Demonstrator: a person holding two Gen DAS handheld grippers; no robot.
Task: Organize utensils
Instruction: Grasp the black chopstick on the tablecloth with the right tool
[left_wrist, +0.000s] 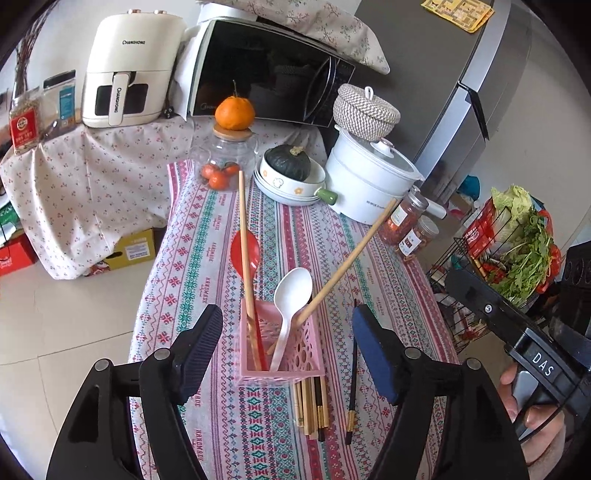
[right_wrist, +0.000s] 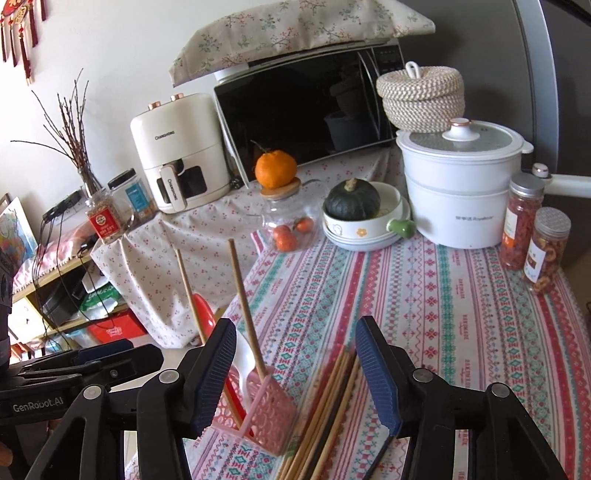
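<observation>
On the patterned surface (left_wrist: 207, 236) a pink holder (left_wrist: 279, 347) stands upright with two wooden chopsticks (left_wrist: 245, 254), a white spoon (left_wrist: 290, 306) and a red spoon (left_wrist: 242, 254) in it. Left tongs (left_wrist: 286, 349) are spread on either side of the holder, not touching. Right tongs (right_wrist: 295, 373) are spread too, nothing pinched, over loose chopsticks (right_wrist: 328, 410) lying just beside the holder.
</observation>
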